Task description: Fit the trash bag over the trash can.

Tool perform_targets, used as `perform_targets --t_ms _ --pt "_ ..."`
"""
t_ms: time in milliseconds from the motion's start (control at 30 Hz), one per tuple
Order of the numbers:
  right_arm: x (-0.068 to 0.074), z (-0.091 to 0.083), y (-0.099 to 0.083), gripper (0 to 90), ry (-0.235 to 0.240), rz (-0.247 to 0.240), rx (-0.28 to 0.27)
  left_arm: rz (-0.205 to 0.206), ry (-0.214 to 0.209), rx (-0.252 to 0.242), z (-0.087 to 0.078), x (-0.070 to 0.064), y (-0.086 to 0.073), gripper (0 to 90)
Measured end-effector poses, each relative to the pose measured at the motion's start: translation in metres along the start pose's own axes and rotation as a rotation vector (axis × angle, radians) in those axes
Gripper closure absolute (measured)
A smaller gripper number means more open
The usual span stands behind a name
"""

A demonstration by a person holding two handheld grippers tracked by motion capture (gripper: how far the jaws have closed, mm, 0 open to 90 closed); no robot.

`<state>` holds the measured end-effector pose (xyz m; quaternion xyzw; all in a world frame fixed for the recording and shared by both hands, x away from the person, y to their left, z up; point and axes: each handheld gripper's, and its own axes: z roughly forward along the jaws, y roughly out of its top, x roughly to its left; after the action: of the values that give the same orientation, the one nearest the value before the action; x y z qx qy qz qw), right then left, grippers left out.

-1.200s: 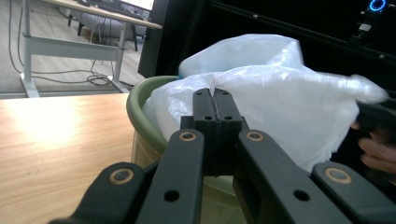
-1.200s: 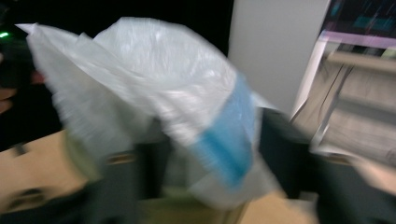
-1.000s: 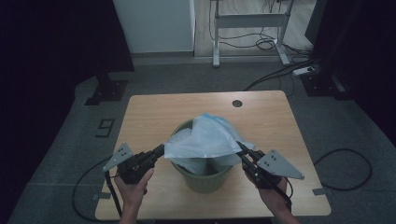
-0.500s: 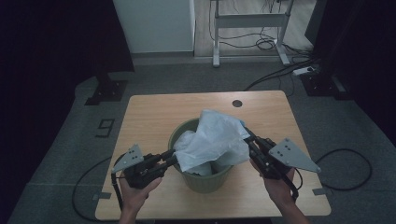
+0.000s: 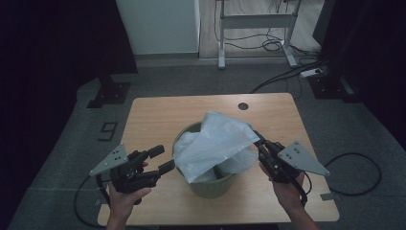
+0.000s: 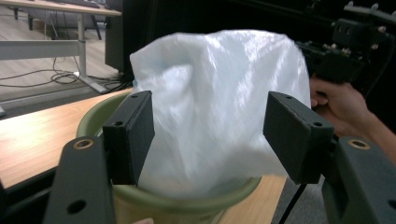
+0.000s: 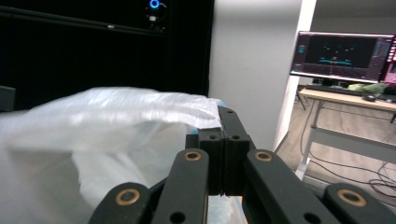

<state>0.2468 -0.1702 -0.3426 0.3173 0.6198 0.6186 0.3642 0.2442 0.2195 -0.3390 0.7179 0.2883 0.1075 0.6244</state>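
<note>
A green bin [image 5: 207,186] stands on the wooden table [image 5: 158,120], near its front edge. A white plastic bag [image 5: 215,143] lies crumpled over the bin's mouth and bulges above the rim. My right gripper [image 5: 259,142] is shut on the bag's right edge and holds it up; in the right gripper view the closed jaws [image 7: 223,154] pinch the bag [image 7: 107,126]. My left gripper [image 5: 162,160] is open left of the bin, apart from the bag. In the left gripper view the bag [image 6: 215,93] and the bin's rim [image 6: 93,119] show between its spread fingers [image 6: 133,133].
A round cable hole [image 5: 243,106] sits at the table's far edge. Cables [image 5: 282,45] and a desk frame [image 5: 256,21] lie on the floor beyond. A cable [image 5: 356,163] trails off to the right. A monitor [image 7: 341,56] stands on a far desk.
My left gripper has let go of the bag's left corner, opened and drawn back to the left. The bag, earlier stretched between both grippers, has sagged onto the bin. The right gripper keeps its hold.
</note>
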Motion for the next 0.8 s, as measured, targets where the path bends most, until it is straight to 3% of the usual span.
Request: perform_targets --t_ms 133,267,400,433,500,533,567,600,633,667,700,800 --pt "0.006 0.001 -0.001 88.6 0.028 -0.008 0.004 0.0 0.001 0.029 0.017 0.001 0.007 33.7" --pt "0.023 0.005 -0.007 88.6 0.075 -0.038 0.012 0.003 -0.008 0.073 0.034 0.002 0.013 33.2" --pt "0.031 0.006 -0.011 88.6 0.105 -0.059 0.015 -0.038 -0.031 0.097 0.049 0.012 0.014 34.6" --pt "0.033 0.007 -0.013 88.6 0.112 -0.063 0.017 -0.04 -0.047 0.106 0.053 0.014 0.014 37.2" --pt "0.037 0.008 -0.015 88.6 0.118 -0.064 0.019 -0.026 -0.067 0.127 0.059 0.014 0.014 51.7" --pt "0.037 0.008 -0.015 88.6 0.118 -0.064 0.019 -0.014 -0.073 0.14 0.063 0.013 0.014 51.7" --pt "0.037 0.009 -0.014 88.6 0.118 -0.066 0.019 0.001 -0.071 0.152 0.065 0.011 0.014 57.7" --pt "0.035 0.008 -0.014 88.6 0.114 -0.066 0.017 0.011 -0.068 0.158 0.067 0.01 0.014 71.2" --pt "0.035 0.008 -0.014 88.6 0.114 -0.066 0.017 0.018 -0.072 0.156 0.068 0.009 0.013 71.2" --pt "0.034 0.007 -0.014 88.5 0.108 -0.067 0.017 0.033 -0.08 0.142 0.069 0.007 0.013 82.0" --pt "0.033 0.006 -0.014 88.5 0.106 -0.065 0.017 0.039 -0.082 0.128 0.068 0.006 0.012 86.5" --pt "0.03 0.004 -0.015 87.8 0.1 -0.058 0.017 0.051 -0.064 0.085 0.066 0.005 0.01 89.7"
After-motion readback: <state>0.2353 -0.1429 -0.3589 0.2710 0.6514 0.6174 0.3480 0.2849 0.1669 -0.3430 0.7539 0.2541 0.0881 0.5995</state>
